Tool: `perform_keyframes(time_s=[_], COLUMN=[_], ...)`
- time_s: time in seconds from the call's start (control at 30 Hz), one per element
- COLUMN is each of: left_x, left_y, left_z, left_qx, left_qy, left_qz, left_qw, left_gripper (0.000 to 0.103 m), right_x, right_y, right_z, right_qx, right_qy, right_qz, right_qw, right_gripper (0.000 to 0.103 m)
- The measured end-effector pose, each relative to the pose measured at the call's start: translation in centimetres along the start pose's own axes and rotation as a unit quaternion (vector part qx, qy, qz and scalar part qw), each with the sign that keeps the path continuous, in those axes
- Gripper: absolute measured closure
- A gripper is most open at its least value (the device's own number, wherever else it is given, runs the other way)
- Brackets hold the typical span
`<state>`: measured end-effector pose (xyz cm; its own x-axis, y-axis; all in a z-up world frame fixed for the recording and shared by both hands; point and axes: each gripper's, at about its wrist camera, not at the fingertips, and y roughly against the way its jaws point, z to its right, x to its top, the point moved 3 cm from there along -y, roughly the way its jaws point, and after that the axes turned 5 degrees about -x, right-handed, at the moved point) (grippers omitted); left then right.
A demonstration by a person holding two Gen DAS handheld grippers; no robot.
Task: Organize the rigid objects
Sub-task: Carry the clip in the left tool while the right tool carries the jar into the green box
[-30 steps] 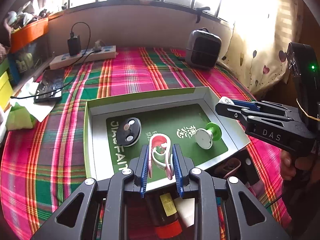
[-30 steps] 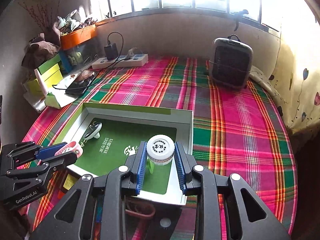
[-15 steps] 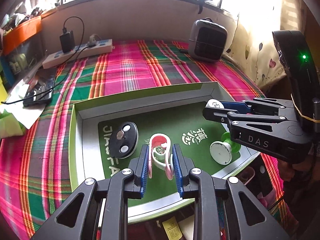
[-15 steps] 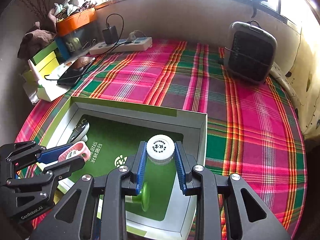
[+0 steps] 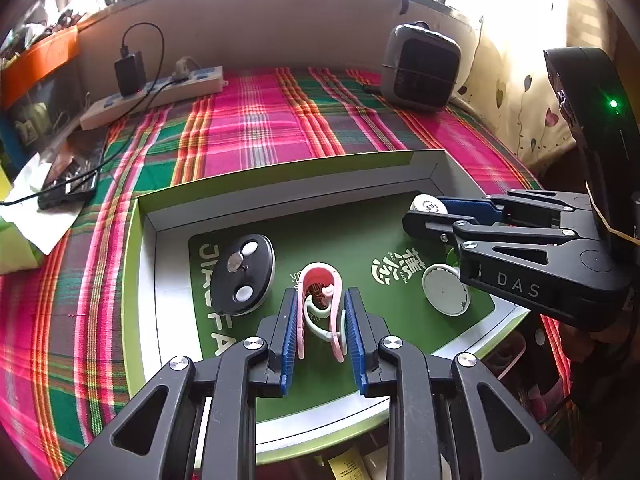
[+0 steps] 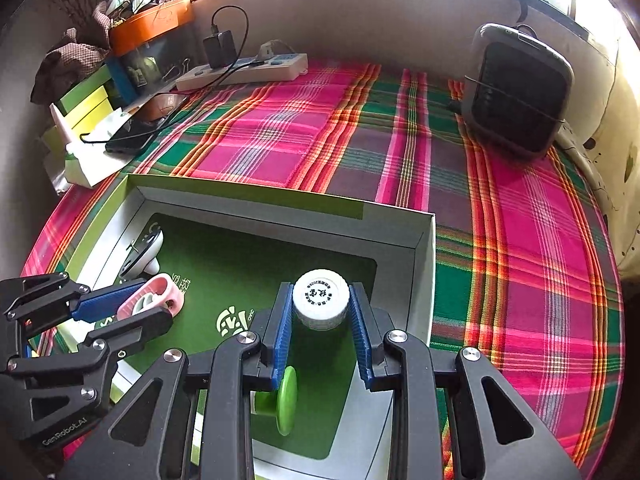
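Left wrist view
Your left gripper: its blue ribbed fingers are clenched on the pink and white plastic clip, which stands upright between them, over the near part of the box.
Box: the shallow cardboard box with light green rim and dark green printed floor lies on the pink and green plaid cloth.
Inside the box: a black oval disc with white and silver buttons lies just left of the clip; a white round cap on a green spool lies at the right, tipped on its side.
Your right gripper: it comes in from the right, above the right part of the box, and holds a small white round bottle at its tip.
Behind: a grey and black box-shaped heater and a white power strip with black charger stand near the wall.

Right wrist view
Your right gripper: both fingers press on the white bottle, so it is grasped, above the right near corner of the box.
Spool: the green spool lies on the box floor below your fingers.
Your left gripper: at the left, holding the pink clip over the box.
Disc: the black disc is at the left wall of the box; I cannot tell if it touches the wall.
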<state>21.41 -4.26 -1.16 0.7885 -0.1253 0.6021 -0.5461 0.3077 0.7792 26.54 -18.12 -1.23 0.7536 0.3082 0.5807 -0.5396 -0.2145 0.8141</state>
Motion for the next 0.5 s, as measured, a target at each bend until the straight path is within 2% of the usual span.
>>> perform_keyframes(time_s=[0.5], left_x=[0.14], left_y=[-0.12], left_z=[-0.23], left_qx=[-0.002], left_qy=[0.011], left_qz=[0.0], left_qw=[0.9999], left_gripper=[0.08], right_x=[-0.03], right_y=[-0.15], right_z=[-0.24], right_qx=[0.0], right_qy=[0.003], right_qz=[0.002], right_qw=[1.0], right_gripper=[0.074])
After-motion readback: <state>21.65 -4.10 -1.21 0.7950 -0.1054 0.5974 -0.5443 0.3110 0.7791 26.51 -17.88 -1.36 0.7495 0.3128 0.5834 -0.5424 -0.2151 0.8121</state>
